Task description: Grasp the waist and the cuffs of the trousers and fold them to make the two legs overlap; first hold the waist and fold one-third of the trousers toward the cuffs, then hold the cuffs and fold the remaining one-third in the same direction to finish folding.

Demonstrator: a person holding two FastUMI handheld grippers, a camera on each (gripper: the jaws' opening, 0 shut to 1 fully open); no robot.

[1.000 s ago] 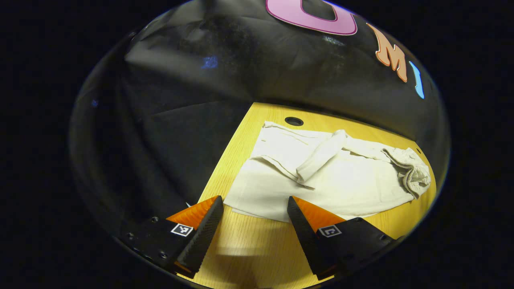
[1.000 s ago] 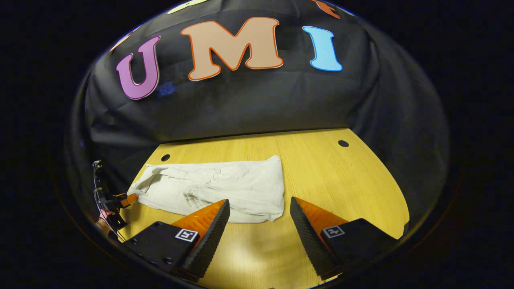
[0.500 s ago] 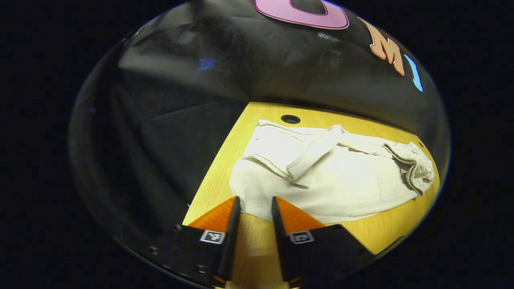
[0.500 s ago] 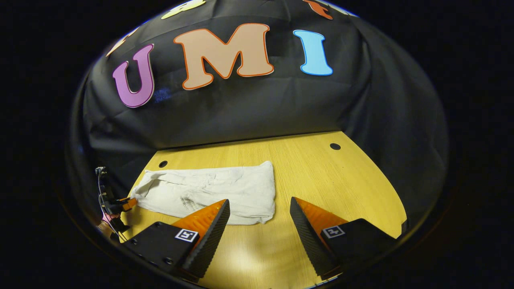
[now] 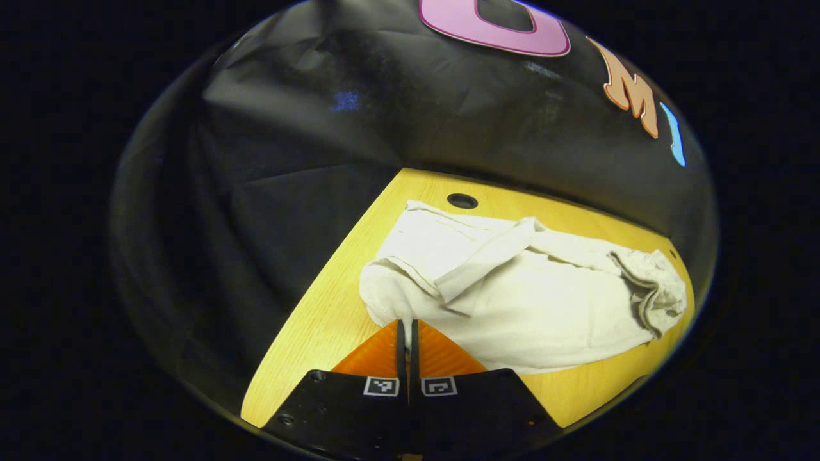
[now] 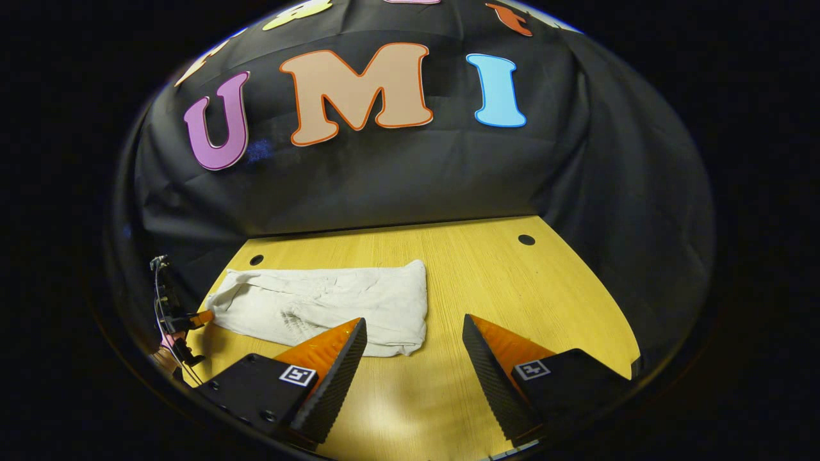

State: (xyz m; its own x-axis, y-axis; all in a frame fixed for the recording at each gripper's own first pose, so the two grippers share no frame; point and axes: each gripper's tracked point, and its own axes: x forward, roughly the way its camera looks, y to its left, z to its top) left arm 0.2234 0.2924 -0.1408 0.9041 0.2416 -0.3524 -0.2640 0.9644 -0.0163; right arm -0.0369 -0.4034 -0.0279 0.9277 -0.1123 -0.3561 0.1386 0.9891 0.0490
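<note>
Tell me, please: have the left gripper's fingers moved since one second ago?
Yes. The left gripper has shut on the near edge of the trousers on the table.

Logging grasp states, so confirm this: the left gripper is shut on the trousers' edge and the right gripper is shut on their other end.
Half wrong. The right gripper is open and holds nothing, as the right gripper view shows. The left gripper is indeed shut on the trousers.

Bare table (image 6: 512,288) lies open right of the trousers (image 6: 333,304)
</note>
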